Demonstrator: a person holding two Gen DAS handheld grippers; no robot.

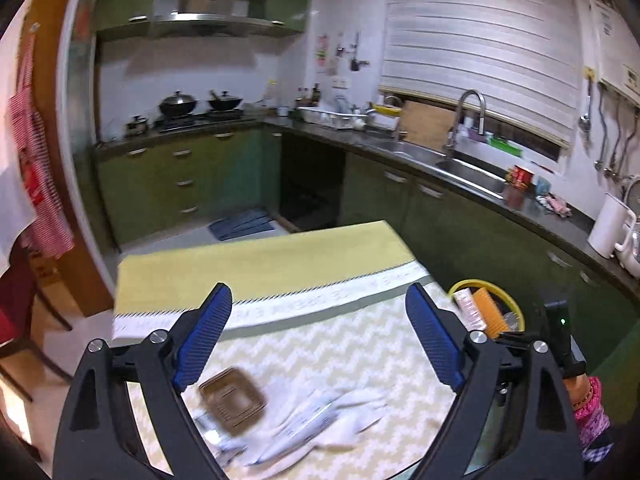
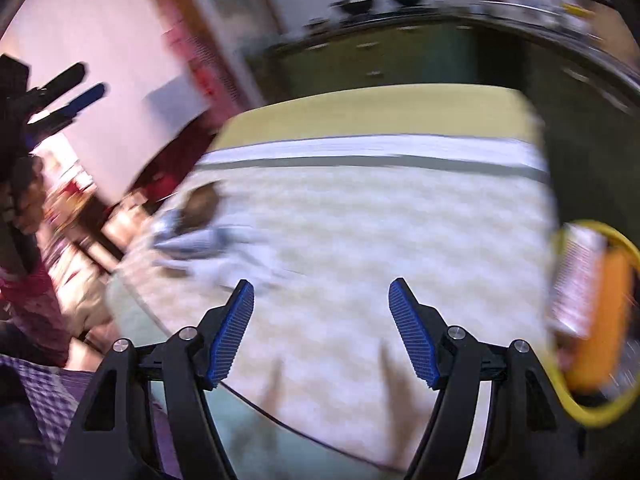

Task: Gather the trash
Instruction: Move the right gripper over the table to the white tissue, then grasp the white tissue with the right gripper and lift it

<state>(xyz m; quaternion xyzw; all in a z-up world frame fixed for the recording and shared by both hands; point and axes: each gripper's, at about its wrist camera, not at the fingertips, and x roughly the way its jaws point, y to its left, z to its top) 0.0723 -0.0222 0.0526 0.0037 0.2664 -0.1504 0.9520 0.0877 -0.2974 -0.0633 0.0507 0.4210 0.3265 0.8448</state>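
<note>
A brown plastic tray [image 1: 232,402] lies on the patterned tablecloth [image 1: 340,344], on top of crumpled white wrappers [image 1: 320,420]. My left gripper [image 1: 318,286] hangs open above the table, nothing between its blue pads, with the tray below its left finger. A yellow bin [image 1: 516,308] beside the table's right edge holds an orange box [image 1: 488,308] and a white carton. The right wrist view is blurred: my right gripper [image 2: 321,281] stands open and empty over the cloth, with the tray [image 2: 204,200] and wrappers [image 2: 208,240] to its upper left and the bin [image 2: 624,240] at the right edge.
Green cabinets and a dark counter run behind and to the right, with a sink [image 1: 468,168], a white kettle [image 1: 608,230] and pots on the stove [image 1: 180,104]. A chair [image 1: 24,300] stands left of the table. A pink sleeve [image 1: 592,408] is beside the bin.
</note>
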